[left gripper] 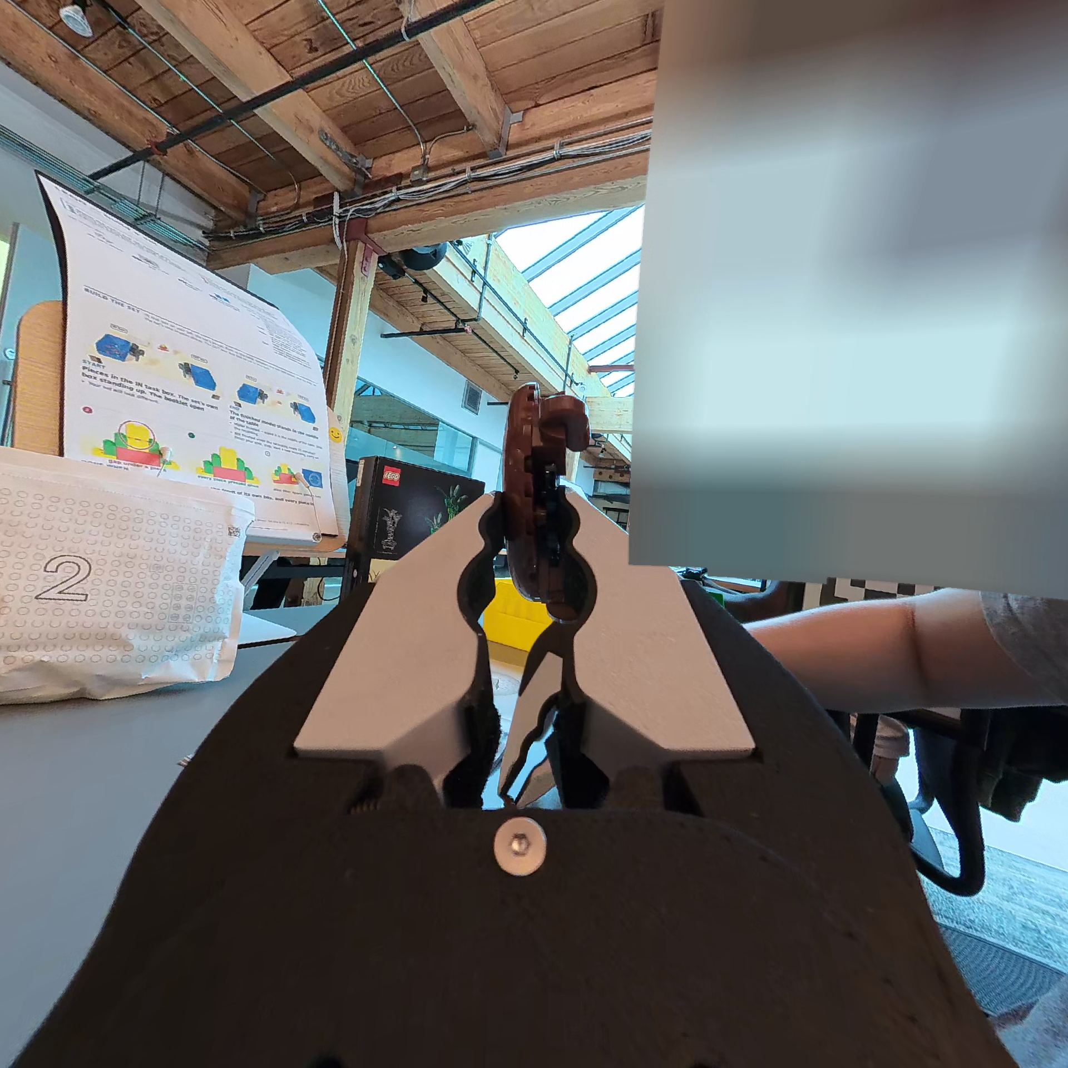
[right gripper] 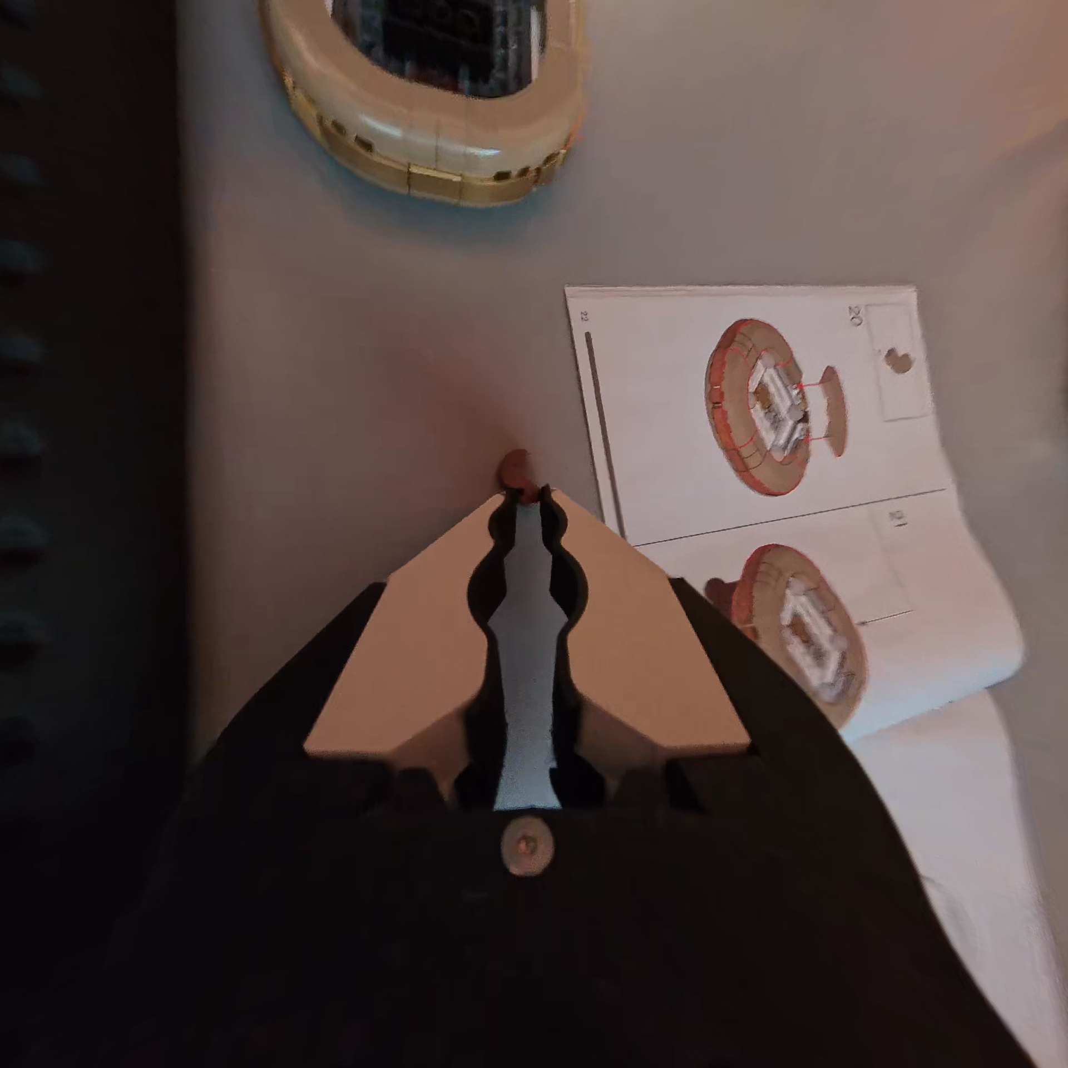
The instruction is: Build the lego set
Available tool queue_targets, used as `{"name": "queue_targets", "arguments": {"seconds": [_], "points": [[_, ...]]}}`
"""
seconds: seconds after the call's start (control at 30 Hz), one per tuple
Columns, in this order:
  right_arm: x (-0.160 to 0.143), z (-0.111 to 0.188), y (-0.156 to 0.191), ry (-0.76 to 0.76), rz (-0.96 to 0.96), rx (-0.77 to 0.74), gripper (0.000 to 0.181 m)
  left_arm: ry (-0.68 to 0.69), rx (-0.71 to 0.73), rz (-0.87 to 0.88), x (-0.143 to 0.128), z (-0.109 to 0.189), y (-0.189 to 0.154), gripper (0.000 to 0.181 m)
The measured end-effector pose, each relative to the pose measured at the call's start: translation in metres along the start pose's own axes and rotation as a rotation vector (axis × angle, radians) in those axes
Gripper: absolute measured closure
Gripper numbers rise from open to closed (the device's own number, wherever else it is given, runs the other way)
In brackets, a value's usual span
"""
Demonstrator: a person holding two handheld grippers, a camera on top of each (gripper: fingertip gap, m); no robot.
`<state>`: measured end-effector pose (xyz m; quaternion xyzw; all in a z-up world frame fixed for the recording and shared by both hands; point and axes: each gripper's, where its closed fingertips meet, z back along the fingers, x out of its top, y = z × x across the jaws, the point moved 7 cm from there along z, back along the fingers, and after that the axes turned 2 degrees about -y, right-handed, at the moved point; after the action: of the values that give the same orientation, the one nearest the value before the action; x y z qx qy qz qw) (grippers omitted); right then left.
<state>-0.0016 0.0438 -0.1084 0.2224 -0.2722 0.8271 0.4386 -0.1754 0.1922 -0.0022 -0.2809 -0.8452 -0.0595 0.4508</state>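
Lego parts are split between our two tools. In the left wrist view, at the centre of the frame, our left gripper (left gripper: pixel 534 520) has its fingers closed on a brown round sub-assembly (left gripper: pixel 529 491), gripped on edge so it stands upright above the fingertips, with a curved brown hook piece at its top. Behind it, at the left of the frame, sit a white numbered parts bag (left gripper: pixel 115 578), a propped instruction sheet (left gripper: pixel 191 393) and the dark set box (left gripper: pixel 416 503).

In the right wrist view our right gripper (right gripper: pixel 525 496) points down at the grey table (right gripper: pixel 347 347); its fingers are nearly together and pinch a small brown piece (right gripper: pixel 516 469) right at the tips. The tan oval base (right gripper: pixel 427 144) lies in the upper middle of that frame, the open booklet (right gripper: pixel 751 491) at the right.

We judge these parts light, stiff and smooth. The small piece, held only at its edge, could slip or twist, so a deeper pinch would serve. The sub-assembly may pop apart if squeezed across its layers; holding the rim flat seems safest.
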Motion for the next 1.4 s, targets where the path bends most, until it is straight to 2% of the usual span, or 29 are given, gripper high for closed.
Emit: {"name": "queue_targets", "arguments": {"seconds": [0.13, 0.23, 0.3, 0.43, 0.73, 0.97, 1.17, 1.27, 1.37, 1.4], "points": [[-0.006, 0.0, -0.005, -0.07, -0.465, 0.222, 0.174, 0.002, -0.003, 0.004, 0.0, 0.0, 0.0, 0.166], [-0.013, 0.0, -0.007, -0.053, -0.841, 0.448, 0.174, 0.004, -0.01, 0.007, -0.001, -0.001, -0.001, 0.166], [-0.016, -0.001, -0.008, -0.03, -1.014, 0.514, 0.175, 0.004, -0.014, 0.008, -0.001, -0.001, -0.001, 0.166], [-0.017, -0.001, -0.005, 0.044, -1.172, 0.597, 0.174, 0.002, -0.016, 0.007, -0.001, -0.001, -0.002, 0.166], [-0.02, -0.002, -0.004, 0.121, -1.354, 0.611, 0.174, 0.001, -0.026, 0.009, -0.001, -0.001, -0.003, 0.166], [-0.017, 0.001, -0.007, 0.215, -1.345, 0.57, 0.171, -0.001, -0.035, 0.009, 0.0, -0.001, -0.004, 0.167], [-0.013, 0.002, -0.01, 0.217, -1.294, 0.537, 0.166, -0.007, -0.036, 0.015, 0.001, 0.0, -0.004, 0.167], [0.001, 0.007, -0.008, 0.165, -1.016, 0.434, 0.167, -0.009, -0.033, 0.012, 0.001, 0.0, -0.004, 0.166], [0.016, 0.019, 0.006, 0.151, -0.591, 0.123, 0.166, -0.017, -0.033, 0.017, 0.002, 0.001, -0.004, 0.167], [0.021, 0.021, 0.015, 0.154, -0.508, 0.044, 0.159, -0.019, -0.032, 0.019, 0.002, 0.001, -0.003, 0.167]]}}
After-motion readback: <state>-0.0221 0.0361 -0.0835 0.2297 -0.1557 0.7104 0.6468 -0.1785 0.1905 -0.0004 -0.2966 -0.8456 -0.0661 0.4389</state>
